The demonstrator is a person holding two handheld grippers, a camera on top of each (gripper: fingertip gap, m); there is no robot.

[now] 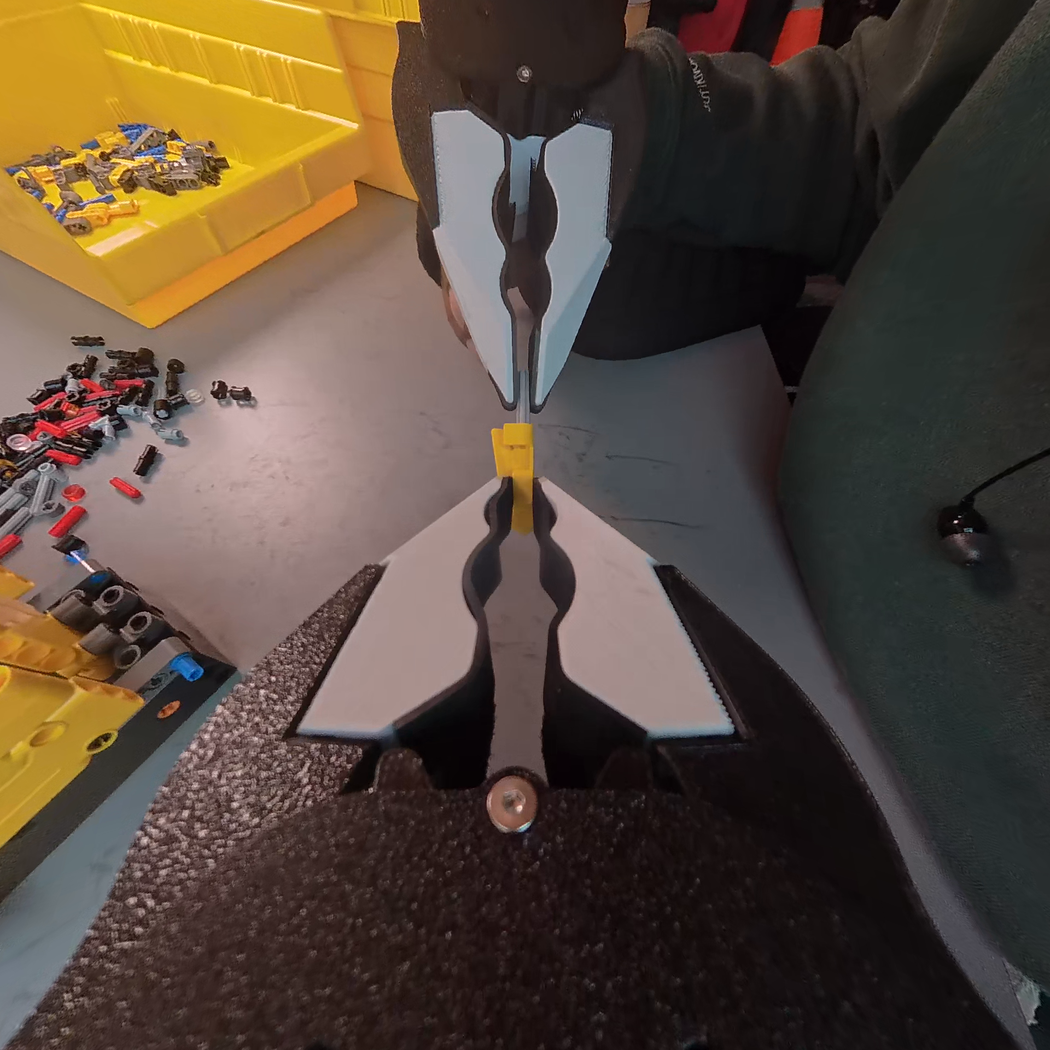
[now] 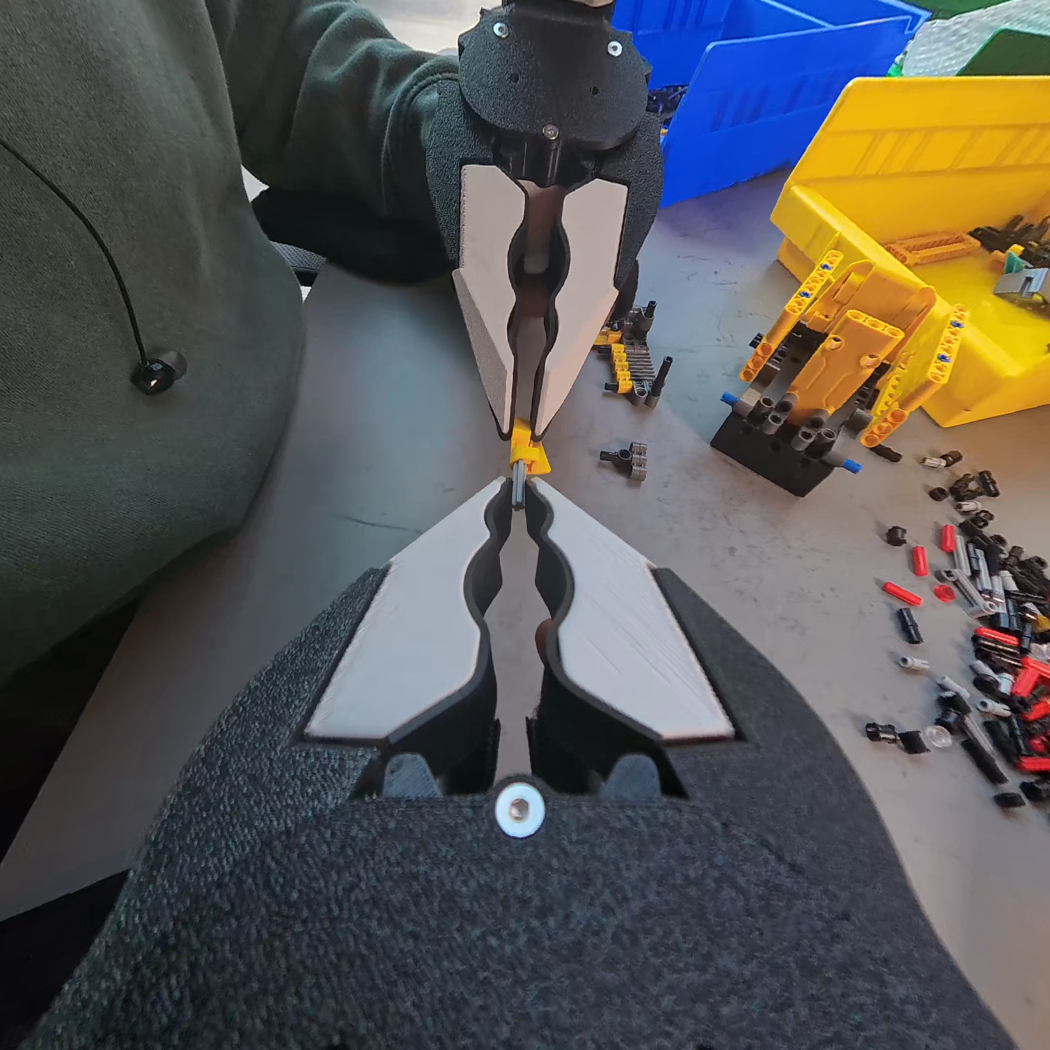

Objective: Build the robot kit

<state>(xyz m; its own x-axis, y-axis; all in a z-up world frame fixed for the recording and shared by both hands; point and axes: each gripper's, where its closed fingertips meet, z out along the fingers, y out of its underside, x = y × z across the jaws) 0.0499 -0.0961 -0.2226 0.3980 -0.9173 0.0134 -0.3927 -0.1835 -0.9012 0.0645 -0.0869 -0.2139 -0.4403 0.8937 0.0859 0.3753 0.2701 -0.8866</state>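
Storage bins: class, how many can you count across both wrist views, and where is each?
3. A yellow bin of parts sits behind the half-built yellow model; a blue bin stands beside it, with a second blue bin behind. More may lie out of view.

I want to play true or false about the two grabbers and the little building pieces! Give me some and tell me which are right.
1. The left gripper pinches a small yellow piece. True.
2. The right gripper is wide open and holds nothing. False: it is shut on a thin grey pin.
3. The grey pin meets the yellow piece, tip to tip between the two grippers. True.
4. The loose black and red pieces lie inside a green bowl. False: they lie scattered on the grey table.
5. A yellow bin has small pieces in it. True.
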